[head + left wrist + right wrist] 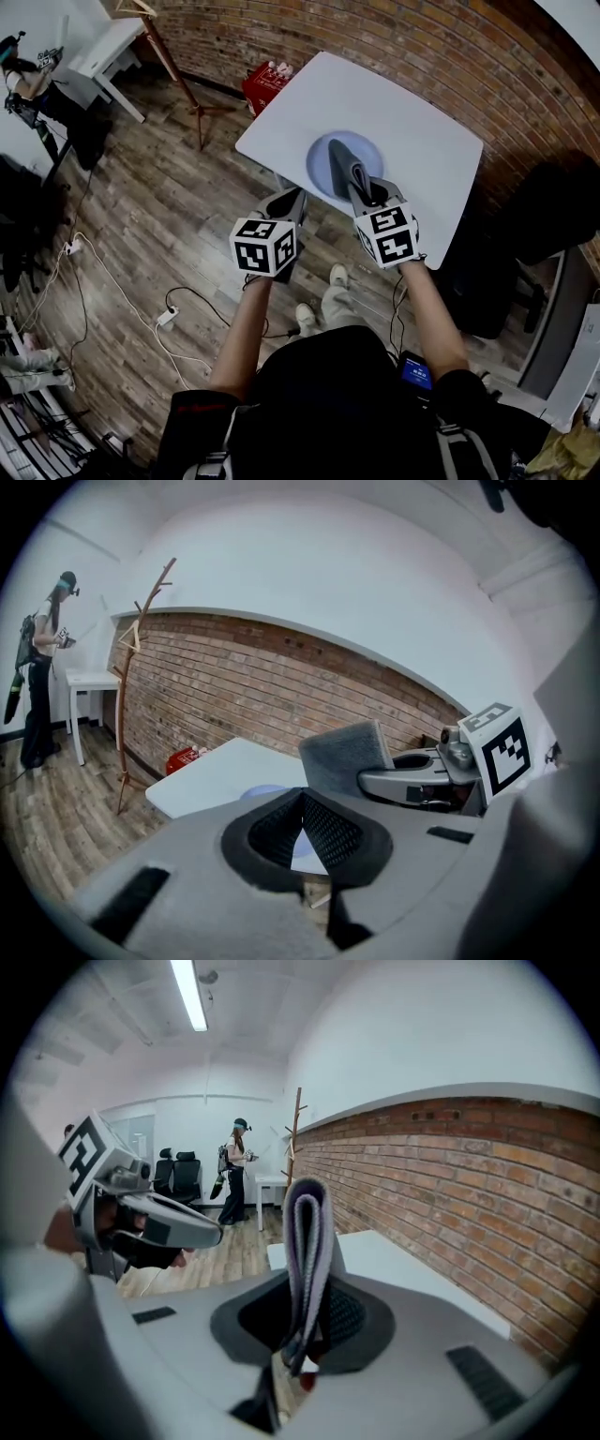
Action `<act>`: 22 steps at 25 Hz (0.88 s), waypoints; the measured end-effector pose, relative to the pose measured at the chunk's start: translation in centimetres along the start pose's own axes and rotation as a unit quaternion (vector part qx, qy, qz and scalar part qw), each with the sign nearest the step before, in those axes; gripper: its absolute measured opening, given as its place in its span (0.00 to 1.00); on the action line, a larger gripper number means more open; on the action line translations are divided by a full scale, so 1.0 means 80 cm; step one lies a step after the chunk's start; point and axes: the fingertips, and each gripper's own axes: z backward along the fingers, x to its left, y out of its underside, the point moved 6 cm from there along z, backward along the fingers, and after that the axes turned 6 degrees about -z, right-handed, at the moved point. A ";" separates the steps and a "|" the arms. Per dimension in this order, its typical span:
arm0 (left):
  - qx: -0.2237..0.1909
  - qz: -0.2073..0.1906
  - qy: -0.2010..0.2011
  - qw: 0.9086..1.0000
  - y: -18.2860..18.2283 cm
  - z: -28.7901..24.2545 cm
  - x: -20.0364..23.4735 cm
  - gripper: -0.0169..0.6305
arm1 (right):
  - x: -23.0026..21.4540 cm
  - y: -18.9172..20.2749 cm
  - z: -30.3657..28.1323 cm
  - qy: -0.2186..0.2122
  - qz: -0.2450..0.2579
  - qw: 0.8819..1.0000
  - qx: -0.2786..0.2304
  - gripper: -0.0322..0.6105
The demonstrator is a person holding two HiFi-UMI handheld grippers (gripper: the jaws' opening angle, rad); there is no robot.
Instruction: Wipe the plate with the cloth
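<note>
Cloth [343, 161] clamped by right gripper [367, 191] over plate [320, 167] | left gripper [287, 201] closed empty, off table [417, 141]

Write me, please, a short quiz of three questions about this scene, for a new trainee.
1. Multiple choice: the grey cloth is held by A) the left gripper, B) the right gripper, C) neither.
2. True or false: the blue plate stands on the floor.
3. Fill in: the white table stands beside a ___ wall.
Key: 1 B; 2 false, it is on the table; 3 brick.
</note>
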 end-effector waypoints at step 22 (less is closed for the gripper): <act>-0.072 -0.073 -0.005 0.995 -0.060 0.084 -0.063 0.06 | 0.044 -0.050 0.108 -0.028 -0.043 0.992 -0.111 0.13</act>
